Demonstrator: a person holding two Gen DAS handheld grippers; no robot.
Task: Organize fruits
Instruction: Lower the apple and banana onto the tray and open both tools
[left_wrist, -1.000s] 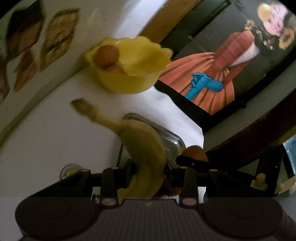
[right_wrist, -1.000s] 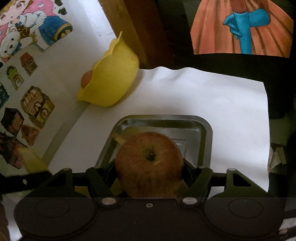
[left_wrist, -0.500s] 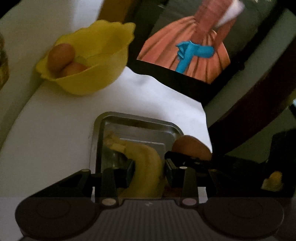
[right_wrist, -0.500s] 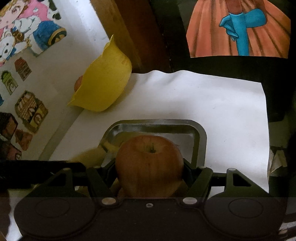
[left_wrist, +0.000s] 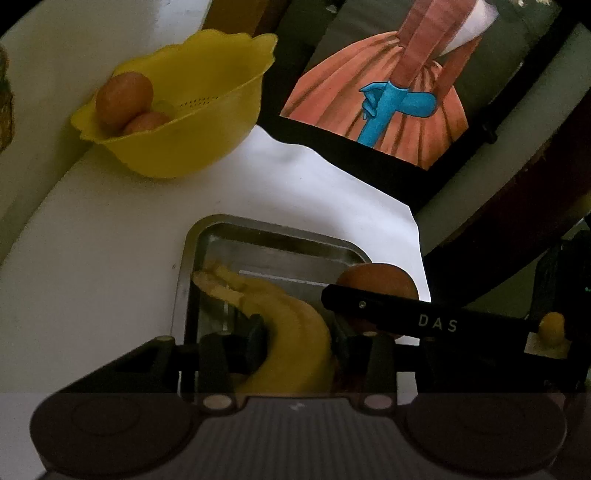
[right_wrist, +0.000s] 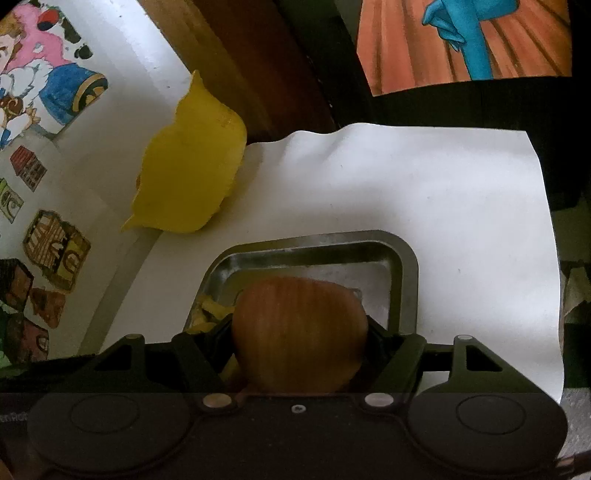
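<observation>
Holding a banana (left_wrist: 291, 332) in the left claw (left_wrist: 299, 334) and an apple (right_wrist: 299, 332) in the right claw (right_wrist: 299, 350), both over the tray (right_wrist: 406, 266), the next move looks like setting them down and letting go.

- My left tongs (left_wrist: 297, 332) cover the lower half of the banana (left_wrist: 291, 325); I cannot tell whether its tip touches the tray (left_wrist: 273, 236).
- My right tongs (right_wrist: 299, 343) hide the apple's (right_wrist: 299, 332) underside, and the apple blocks the tray's near floor.
- In the right wrist view the yellow colander (right_wrist: 188, 177) shows only its outer wall; its contents are hidden.
- The two round fruits (left_wrist: 123, 96) in it are too dim to name.
- The skirt picture (left_wrist: 388, 99) is cut off at the top edge.
</observation>
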